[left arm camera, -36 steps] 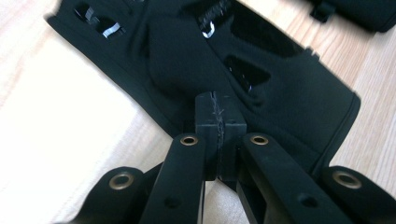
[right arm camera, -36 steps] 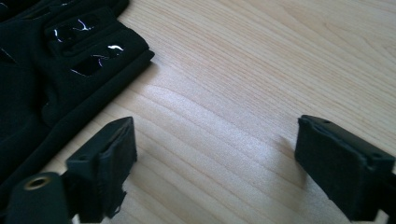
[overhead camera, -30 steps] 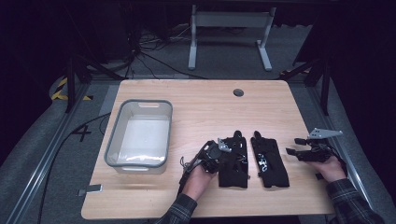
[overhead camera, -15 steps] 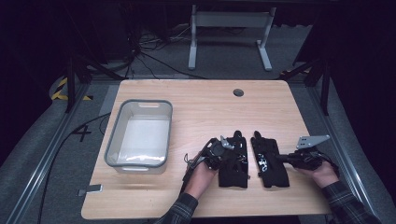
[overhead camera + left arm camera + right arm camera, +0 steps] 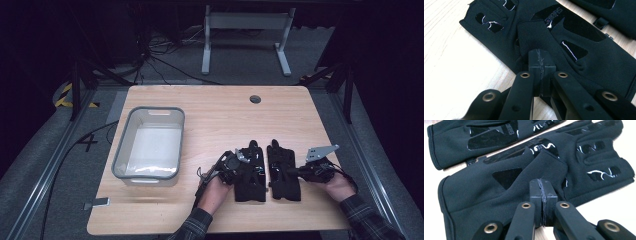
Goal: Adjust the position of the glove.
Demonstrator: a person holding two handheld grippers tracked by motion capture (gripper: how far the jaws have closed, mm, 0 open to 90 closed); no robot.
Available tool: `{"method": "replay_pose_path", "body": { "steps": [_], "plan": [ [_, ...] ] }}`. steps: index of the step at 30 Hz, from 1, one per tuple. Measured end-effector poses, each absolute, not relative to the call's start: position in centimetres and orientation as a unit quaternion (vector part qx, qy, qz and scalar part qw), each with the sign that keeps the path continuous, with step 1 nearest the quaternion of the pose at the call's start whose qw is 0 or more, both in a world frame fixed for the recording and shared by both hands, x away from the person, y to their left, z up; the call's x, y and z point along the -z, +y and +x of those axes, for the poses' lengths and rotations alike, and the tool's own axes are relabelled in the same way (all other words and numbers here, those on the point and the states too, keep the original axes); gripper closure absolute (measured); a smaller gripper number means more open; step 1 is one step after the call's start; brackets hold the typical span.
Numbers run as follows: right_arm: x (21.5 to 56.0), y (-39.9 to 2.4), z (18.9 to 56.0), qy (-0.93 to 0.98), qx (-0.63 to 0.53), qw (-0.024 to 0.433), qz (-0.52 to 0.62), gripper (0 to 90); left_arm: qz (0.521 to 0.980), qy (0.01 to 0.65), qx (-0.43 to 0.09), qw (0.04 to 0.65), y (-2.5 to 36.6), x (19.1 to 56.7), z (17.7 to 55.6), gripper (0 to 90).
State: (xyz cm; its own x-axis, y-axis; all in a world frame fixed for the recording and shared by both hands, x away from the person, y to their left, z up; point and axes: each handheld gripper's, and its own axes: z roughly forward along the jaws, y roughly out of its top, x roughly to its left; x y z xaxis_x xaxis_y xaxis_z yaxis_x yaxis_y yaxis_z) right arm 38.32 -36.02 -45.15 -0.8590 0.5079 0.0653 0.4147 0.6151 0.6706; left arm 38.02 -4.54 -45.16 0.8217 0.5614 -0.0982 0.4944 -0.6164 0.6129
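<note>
Two black gloves lie side by side, palms up, near the front of the wooden table (image 5: 215, 120). My left gripper (image 5: 247, 166) reaches in from the left over the left glove (image 5: 250, 187). In the left gripper view its jaws are shut (image 5: 541, 53) on the thumb flap of that glove (image 5: 579, 37), which lifts up to the tips. My right gripper (image 5: 294, 171) comes in from the right onto the right glove (image 5: 284, 185). Its jaws (image 5: 541, 182) are shut on that glove's raised thumb fabric (image 5: 544, 162). The other glove (image 5: 474, 135) lies beyond it.
A clear plastic bin (image 5: 156, 109) stands on the left half of the table. A round cable hole (image 5: 255, 99) sits near the far edge. A small grey clamp (image 5: 97, 204) sticks out at the front left corner. A metal stand (image 5: 245, 20) is on the floor behind.
My right gripper has moved left from beside the table's right edge onto the right glove, and its jaws have shut on the thumb. The left gripper has stayed put.
</note>
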Motion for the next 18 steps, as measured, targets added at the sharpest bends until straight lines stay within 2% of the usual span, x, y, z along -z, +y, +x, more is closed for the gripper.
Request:
{"method": "replay_pose_path", "body": {
  "steps": [14, 16, 18],
  "plan": [
    [45.2, -35.5, 38.5, 0.899, -0.357, 0.057, 0.249, 89.6, 0.883, 0.314, -0.073, 0.34, -5.2, 45.3, 39.5, 89.2],
    [45.1, -35.6, 38.4, 0.898, -0.357, 0.058, 0.249, 89.6, 0.878, 0.318, -0.081, 0.347, -4.8, 45.0, 39.5, 79.0],
    [45.1, -35.8, 38.4, 0.896, -0.361, 0.06, 0.251, 89.6, 0.872, 0.327, -0.083, 0.356, -4.3, 44.7, 39.6, 75.3]
  ]
}}
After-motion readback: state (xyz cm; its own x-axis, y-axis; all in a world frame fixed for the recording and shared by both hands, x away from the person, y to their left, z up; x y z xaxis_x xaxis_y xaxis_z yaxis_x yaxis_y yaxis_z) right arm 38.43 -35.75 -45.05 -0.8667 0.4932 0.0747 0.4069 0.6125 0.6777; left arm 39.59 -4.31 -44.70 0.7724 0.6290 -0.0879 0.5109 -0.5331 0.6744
